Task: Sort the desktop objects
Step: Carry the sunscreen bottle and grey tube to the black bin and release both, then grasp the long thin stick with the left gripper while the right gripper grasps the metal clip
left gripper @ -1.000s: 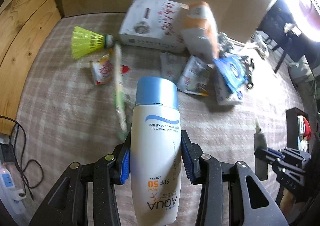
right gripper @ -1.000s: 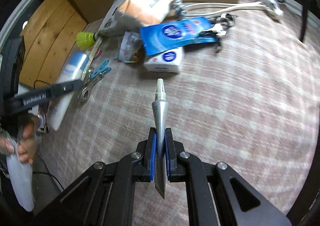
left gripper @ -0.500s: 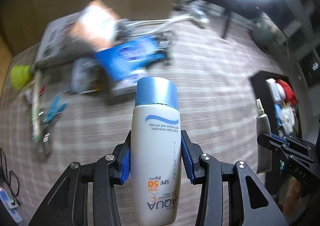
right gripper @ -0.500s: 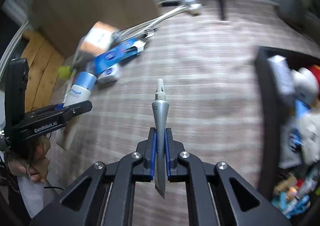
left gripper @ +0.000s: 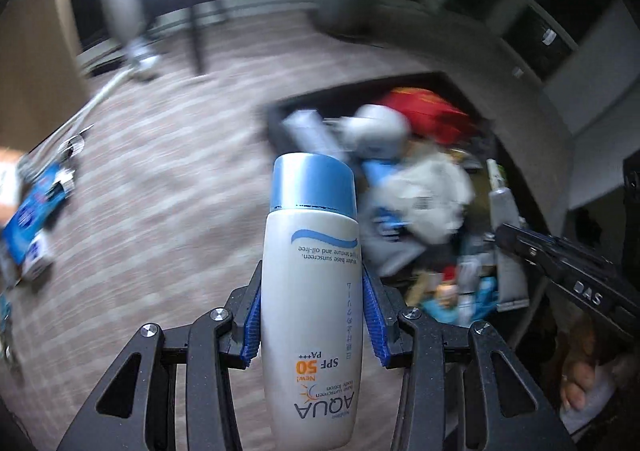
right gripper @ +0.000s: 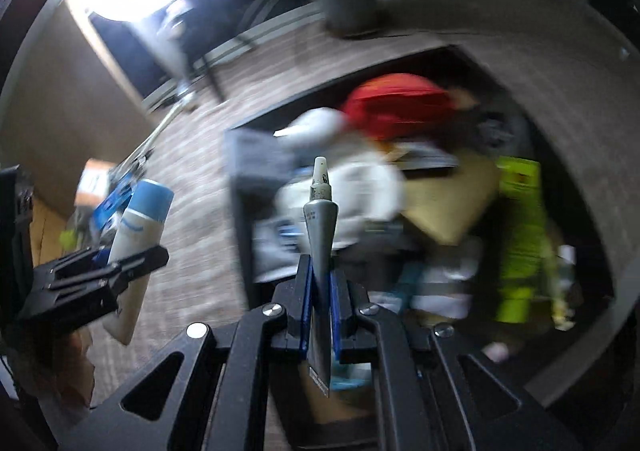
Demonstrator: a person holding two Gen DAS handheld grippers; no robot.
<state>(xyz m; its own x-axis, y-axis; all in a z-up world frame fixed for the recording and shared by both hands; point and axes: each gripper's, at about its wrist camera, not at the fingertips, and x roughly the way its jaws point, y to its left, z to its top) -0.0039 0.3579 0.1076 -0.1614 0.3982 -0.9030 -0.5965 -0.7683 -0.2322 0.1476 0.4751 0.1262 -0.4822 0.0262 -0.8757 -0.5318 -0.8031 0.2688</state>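
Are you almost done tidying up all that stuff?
Partly. The black bin already holds many things. The left claw grips a sunscreen bottle, the right claw a silver tube, both near the bin. Blue packets wait on the tablecloth.

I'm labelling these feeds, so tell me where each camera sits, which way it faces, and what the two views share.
Left wrist: on the left gripper, facing forward over the sunscreen bottle it clamps toward the black bin; the right gripper and fingers show.
Right wrist: on the right gripper, along its silver tube, facing the bin; the left gripper shows.
Shared: bin, bottle, tube.
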